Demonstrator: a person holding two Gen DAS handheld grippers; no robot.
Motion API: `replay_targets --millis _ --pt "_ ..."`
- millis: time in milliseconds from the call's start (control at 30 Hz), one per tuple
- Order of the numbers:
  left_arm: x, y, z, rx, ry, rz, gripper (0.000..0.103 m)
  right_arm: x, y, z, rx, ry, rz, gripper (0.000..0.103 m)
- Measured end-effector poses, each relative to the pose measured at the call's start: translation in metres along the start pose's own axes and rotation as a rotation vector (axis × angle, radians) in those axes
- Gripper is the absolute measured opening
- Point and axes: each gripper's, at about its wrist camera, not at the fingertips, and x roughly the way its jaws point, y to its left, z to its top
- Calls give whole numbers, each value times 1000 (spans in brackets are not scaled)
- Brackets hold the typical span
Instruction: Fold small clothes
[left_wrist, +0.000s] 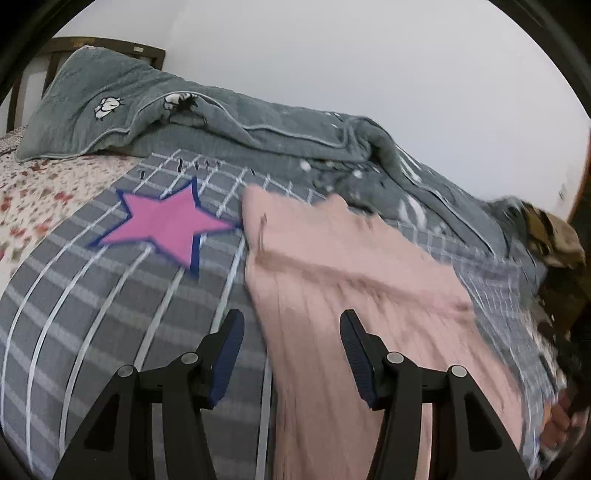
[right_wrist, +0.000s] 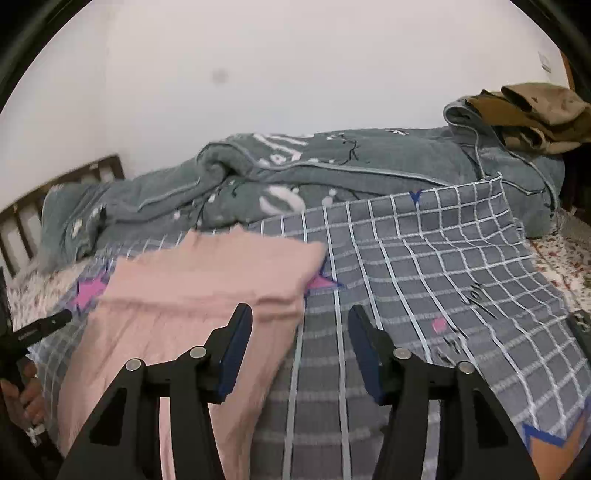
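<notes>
Garment: we see the pink ribbed knit garment (left_wrist: 354, 280) lying flat on the grey checked bedsheet (left_wrist: 110, 295), lower centre-right in the left wrist view, lower left in the right wrist view (right_wrist: 192, 295).
Long axis: it runs from the bottom edge up toward the grey-green quilt (left_wrist: 229, 122).
Left gripper (left_wrist: 291, 332): released, nothing between its jaws; cloth beneath its right finger.
Right gripper (right_wrist: 301, 325): released, empty; garment to its left.
Nearer hand: we judge both equally close, flanking it.
</notes>
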Motion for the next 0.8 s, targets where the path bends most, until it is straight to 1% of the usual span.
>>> replay_targets --millis 100,167,267,367,400,467,567,700,800 --pt "-25 -1 -26 56 -13 45 52 -18 5 -14 -35 27 27 52" --pt "-39 0 -40 76 -8 55 52 -30 7 -28 -51 67 61 52" --pt "-53 10 -55 44 27 29 52 -40 12 -54 -43 131 116 52" --pt "-55 22 -70 -30 96 -26 52 -45 22 -82 -51 176 151 52" --pt "-56 26 -76 -55 127 -57 52 -47 25 -90 -57 183 156 52" --pt "-59 27 -84 -72 141 -80 52 -47 29 -105 -57 190 163 52" --pt "-61 24 -92 -57 152 -74 52 -46 30 -118 -39 203 155 50" --pt "-54 14 -98 -20 184 -84 52 -45 25 -131 -8 211 139 47" --pt "-46 8 -103 -4 226 -60 50 -43 28 -135 -26 225 124 44"
